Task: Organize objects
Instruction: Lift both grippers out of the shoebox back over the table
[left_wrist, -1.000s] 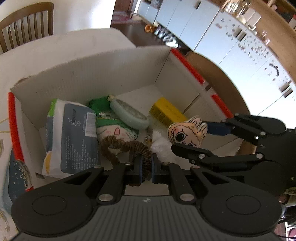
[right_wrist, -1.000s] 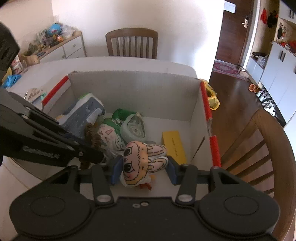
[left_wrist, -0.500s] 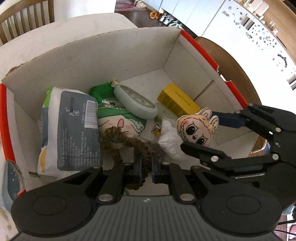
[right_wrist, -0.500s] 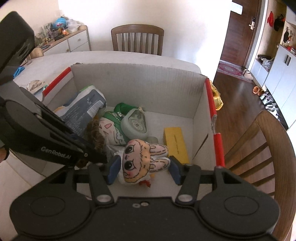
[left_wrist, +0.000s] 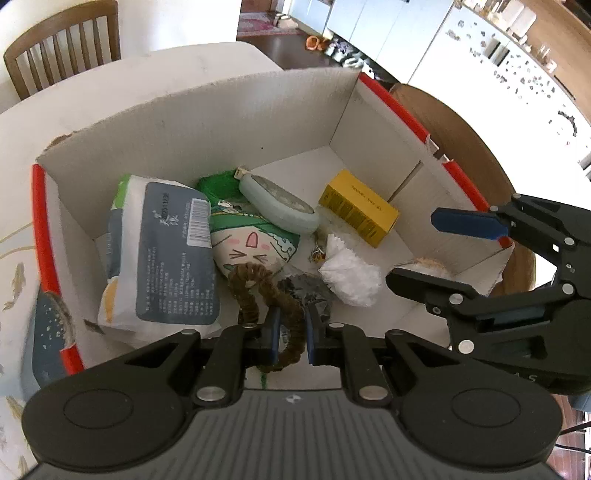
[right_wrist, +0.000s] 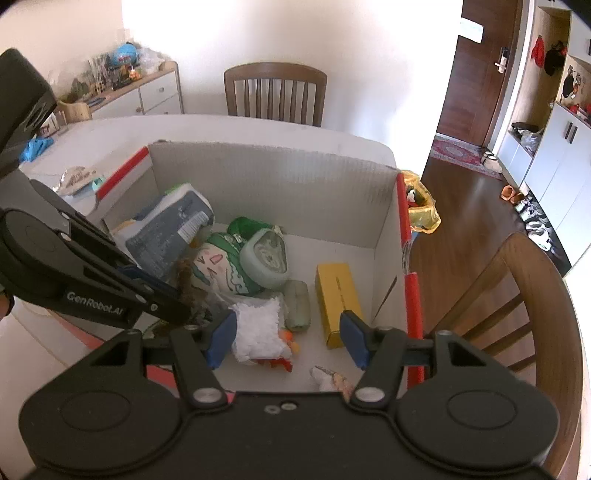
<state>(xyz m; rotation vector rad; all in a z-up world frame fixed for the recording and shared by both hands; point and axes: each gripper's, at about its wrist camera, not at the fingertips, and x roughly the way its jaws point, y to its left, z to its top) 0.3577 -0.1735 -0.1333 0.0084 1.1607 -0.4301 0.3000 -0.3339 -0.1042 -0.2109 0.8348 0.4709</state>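
Note:
An open cardboard box (left_wrist: 221, 92) holds a tissue pack (left_wrist: 166, 251), a green-hatted plush (left_wrist: 251, 243), a mint case (left_wrist: 280, 203), a yellow carton (left_wrist: 358, 214) and a white fluffy piece (left_wrist: 351, 277). My left gripper (left_wrist: 291, 325) pinches a brown braided loop (left_wrist: 255, 284) low over the box's near side; its jaws are opening. My right gripper (right_wrist: 287, 326) hangs over the box's right part, its jaws opening with nothing between them. A bunny doll (right_wrist: 332, 380) lies on the box floor under it, half hidden in the left wrist view (left_wrist: 428, 264).
The box (right_wrist: 277, 155) stands on a white table (right_wrist: 110, 129). One wooden chair (right_wrist: 275, 92) is at the far side, another (right_wrist: 517, 295) close by on the right. A yellow bag (right_wrist: 421, 210) sits past the box's far right corner. Clutter lies on the table at the left.
The right jaws have spread and the bunny doll has dropped from them to the box floor. The left jaws have parted slightly around the brown loop.

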